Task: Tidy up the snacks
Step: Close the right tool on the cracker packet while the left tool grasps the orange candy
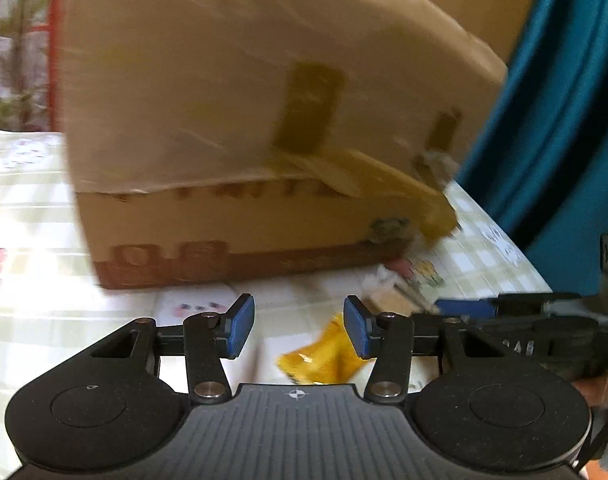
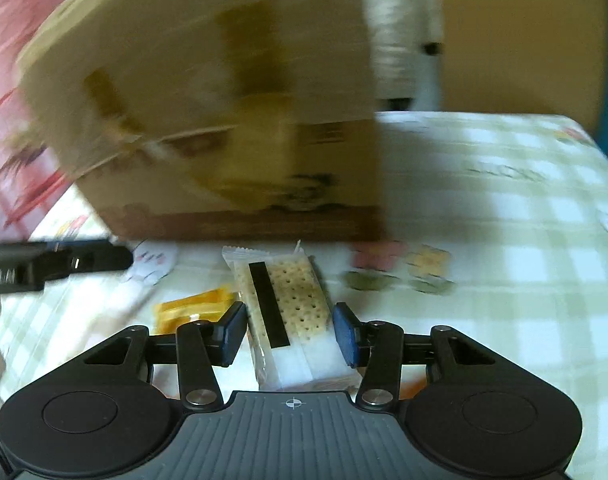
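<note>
A clear packet of crackers [image 2: 288, 312] with a black strip lies between the fingers of my right gripper [image 2: 290, 330]; the pads sit against its sides. A small orange snack packet [image 2: 192, 308] lies on the table left of it. In the left wrist view the orange packet [image 1: 323, 358] lies just below and between the fingers of my left gripper [image 1: 300, 326], which is open and empty. The cracker packet [image 1: 399, 292] shows blurred to its right, with the right gripper [image 1: 503, 312] beside it. A large cardboard box [image 1: 244, 120] stands just behind; it also shows in the right wrist view [image 2: 208, 120].
The table wears a green and white checked cloth [image 2: 503, 220] with printed flowers. A teal curtain [image 1: 563, 100] hangs at the right of the left view. A red frame [image 1: 54, 40] and plants stand behind the box. The left gripper [image 2: 56, 266] shows at the left of the right view.
</note>
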Action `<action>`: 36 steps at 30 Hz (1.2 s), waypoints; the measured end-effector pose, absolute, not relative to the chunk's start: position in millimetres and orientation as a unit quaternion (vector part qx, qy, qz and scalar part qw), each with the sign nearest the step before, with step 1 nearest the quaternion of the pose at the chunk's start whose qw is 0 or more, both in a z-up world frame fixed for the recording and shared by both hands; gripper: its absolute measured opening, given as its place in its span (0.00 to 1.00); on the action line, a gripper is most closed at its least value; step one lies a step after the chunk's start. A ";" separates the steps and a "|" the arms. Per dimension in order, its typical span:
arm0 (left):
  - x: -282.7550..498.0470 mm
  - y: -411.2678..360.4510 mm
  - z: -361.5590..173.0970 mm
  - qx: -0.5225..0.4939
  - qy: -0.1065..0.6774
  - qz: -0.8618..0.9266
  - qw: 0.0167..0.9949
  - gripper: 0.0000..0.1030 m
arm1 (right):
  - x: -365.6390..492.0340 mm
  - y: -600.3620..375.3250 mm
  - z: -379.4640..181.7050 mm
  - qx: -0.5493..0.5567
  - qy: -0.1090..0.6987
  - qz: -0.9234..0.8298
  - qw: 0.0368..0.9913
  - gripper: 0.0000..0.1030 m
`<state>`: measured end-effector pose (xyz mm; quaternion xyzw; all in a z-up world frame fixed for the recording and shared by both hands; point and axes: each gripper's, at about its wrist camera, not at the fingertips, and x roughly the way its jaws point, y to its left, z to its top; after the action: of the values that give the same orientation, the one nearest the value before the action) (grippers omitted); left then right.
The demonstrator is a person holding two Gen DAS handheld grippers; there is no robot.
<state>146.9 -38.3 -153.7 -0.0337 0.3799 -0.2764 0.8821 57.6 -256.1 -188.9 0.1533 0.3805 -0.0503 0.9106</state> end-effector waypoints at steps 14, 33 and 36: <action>138.5 -75.1 -188.1 0.075 0.400 -0.312 0.858 0.53 | 42.3 -276.0 -199.4 0.170 0.364 -0.098 0.911 0.42; 136.0 -75.4 -190.1 0.085 0.397 -0.284 0.869 0.34 | 40.5 -274.9 -201.0 0.176 0.357 -0.096 0.912 0.43; 138.7 -65.7 -188.4 0.062 0.402 -0.266 0.874 0.33 | 39.6 -275.1 -200.7 0.183 0.355 -0.097 0.912 0.42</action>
<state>138.7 -65.7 -188.4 0.0624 0.4021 -0.2656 0.8740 39.5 -275.1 -200.7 0.1828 0.3546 -0.0973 0.9118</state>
